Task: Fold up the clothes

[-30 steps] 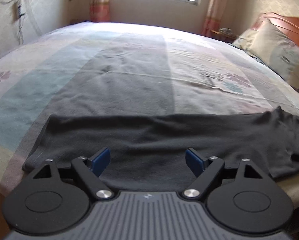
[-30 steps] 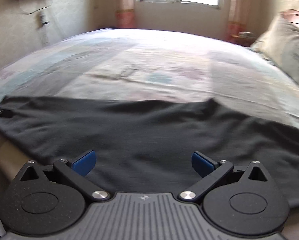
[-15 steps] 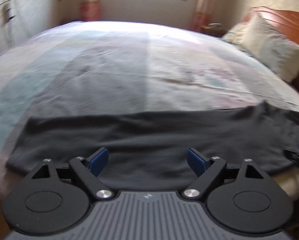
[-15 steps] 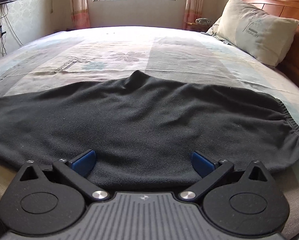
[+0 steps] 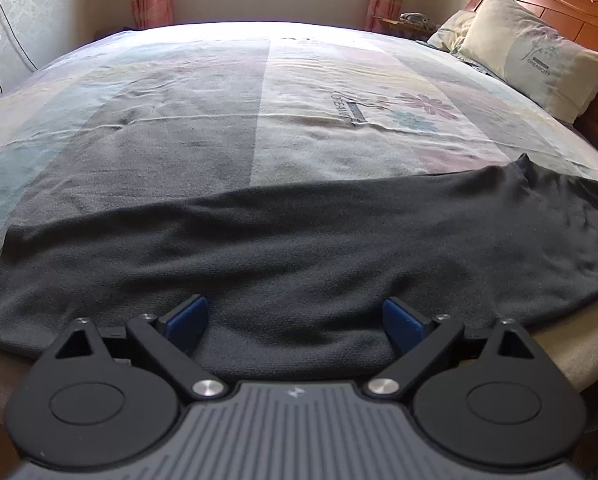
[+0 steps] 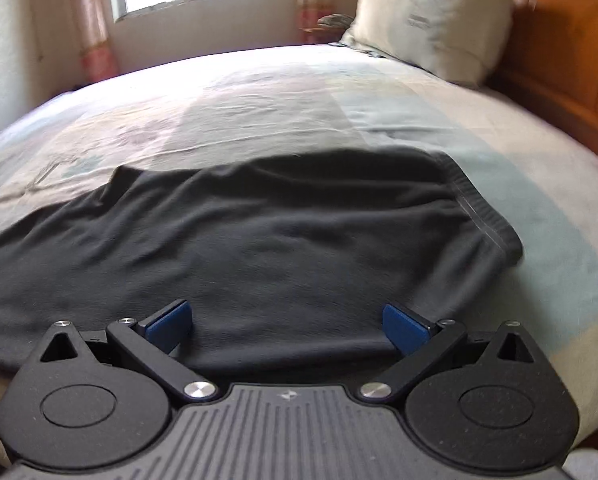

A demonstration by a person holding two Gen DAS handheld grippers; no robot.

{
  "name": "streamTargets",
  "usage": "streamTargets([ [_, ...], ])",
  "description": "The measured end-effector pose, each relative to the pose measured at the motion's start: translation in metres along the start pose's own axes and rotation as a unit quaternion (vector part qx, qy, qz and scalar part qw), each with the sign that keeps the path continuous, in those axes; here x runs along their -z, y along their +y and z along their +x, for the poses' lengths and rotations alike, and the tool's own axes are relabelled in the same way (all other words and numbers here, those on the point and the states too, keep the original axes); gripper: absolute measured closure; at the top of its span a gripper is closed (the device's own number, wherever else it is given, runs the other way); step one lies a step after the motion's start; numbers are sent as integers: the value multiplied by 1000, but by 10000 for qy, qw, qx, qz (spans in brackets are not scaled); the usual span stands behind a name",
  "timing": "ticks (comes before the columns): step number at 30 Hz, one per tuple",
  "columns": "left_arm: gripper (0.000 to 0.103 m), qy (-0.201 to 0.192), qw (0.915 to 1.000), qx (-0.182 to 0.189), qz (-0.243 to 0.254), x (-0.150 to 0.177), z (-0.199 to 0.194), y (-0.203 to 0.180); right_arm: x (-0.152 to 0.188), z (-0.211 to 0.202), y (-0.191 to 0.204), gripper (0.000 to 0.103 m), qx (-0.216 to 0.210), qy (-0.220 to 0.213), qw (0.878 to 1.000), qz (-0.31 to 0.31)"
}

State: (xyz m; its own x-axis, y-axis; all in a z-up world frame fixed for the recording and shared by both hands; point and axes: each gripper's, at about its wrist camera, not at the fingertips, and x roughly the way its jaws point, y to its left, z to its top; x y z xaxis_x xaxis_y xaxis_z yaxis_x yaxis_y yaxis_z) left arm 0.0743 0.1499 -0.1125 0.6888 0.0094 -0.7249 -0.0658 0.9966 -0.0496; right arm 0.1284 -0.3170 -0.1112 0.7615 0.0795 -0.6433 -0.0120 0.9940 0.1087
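Dark garment (image 5: pixel 299 248) lies flat across the lower half of both frames, along the near edge of the bed (image 5: pixel 259 120). Left gripper (image 5: pixel 295 320) wide, jaws opening, nothing pinched, cloth just beyond the pads. Right gripper (image 6: pixel 285 322) wide apart too, empty, waistband (image 6: pixel 483 224) at mid-right. Pillow (image 5: pixel 535 56) upper right.

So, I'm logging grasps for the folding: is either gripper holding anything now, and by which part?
Nothing is held. The left gripper, jaws opening, and the open right gripper hang over the dark garment.
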Motion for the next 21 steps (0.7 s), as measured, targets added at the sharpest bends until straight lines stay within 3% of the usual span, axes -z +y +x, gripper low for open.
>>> streamTargets([
  [3, 8, 25, 10000, -30, -26, -1, 1, 0, 0, -13, -9, 0, -113, -343, 9988, 329],
  [7, 7, 104, 9999, -72, -57, -4, 4, -1, -7, -18, -23, 0, 306, -821, 9942, 623],
  [14, 4, 247, 9994, -246, -24, -8, 9, -9, -28, 20, -43, 0, 783, -718, 9898, 954],
  [21, 3, 463, 9983, -359, -68, -15, 13, -12, -66, 66, -32, 0, 1413, -156, 9863, 841],
])
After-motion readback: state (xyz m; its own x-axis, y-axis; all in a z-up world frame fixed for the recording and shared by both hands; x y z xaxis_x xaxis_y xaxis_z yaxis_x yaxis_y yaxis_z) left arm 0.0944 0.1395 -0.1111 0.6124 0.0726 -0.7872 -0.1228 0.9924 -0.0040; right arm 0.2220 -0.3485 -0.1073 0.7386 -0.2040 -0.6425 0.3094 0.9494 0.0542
